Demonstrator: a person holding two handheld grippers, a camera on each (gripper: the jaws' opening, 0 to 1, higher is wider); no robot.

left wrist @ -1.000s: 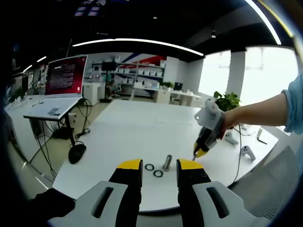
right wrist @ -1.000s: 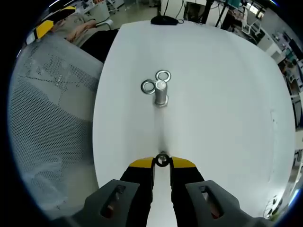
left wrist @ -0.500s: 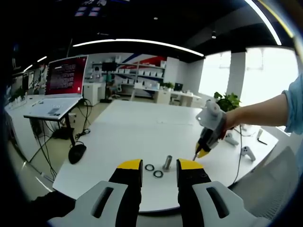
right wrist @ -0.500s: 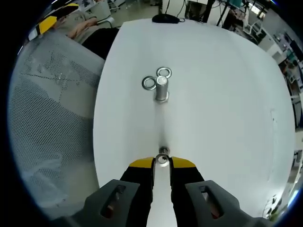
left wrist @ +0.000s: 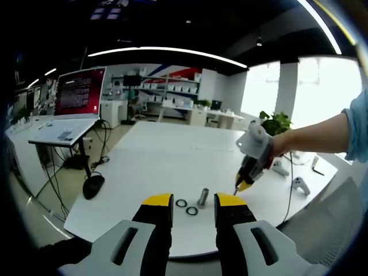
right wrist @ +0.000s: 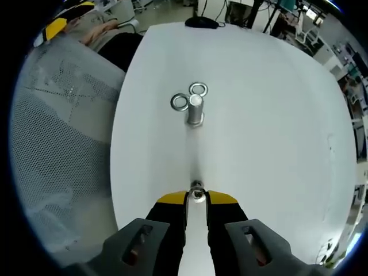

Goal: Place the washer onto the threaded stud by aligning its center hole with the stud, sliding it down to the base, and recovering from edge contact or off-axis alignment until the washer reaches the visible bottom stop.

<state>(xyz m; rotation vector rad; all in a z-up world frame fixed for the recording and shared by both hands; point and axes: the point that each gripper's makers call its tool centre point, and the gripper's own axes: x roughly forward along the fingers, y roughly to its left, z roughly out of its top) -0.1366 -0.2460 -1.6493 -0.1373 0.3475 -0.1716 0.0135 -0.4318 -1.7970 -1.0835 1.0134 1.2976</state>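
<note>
While the right gripper (right wrist: 196, 197) kept a washer (right wrist: 197, 193) pinched edge-on between its yellow tips, almost nothing else moved over the last second: between a second ago and half a second ago the washer went from sitting face-on as a clear ring between the tips to a thin edge-on sliver, and it looked the same now. My read: it got re-tilted or slipped in the grip, not carried forward, since the threaded stud (right wrist: 195, 111) was about as far ahead of the jaws as before, well apart, upright on the white table (right wrist: 264, 132). So alignment hadn't started; approach was still to do. Two spare washers (right wrist: 180, 103) lay flat touching or just beside the stud's far side, none on it. Left gripper (left wrist: 194, 201) hung back over the near table edge, jaws apart, holding nothing, unchanged. In the left gripper view the right gripper (left wrist: 243, 185) hovered just beside the stud (left wrist: 203, 196), tips angled down, a bare forearm (left wrist: 313, 135) behind it. Hard to make out: the washer's hole and its tilt, the stud's threads, and its bottom stop. Mesh chair back (right wrist: 63, 144) sat off the table's edge.
</note>
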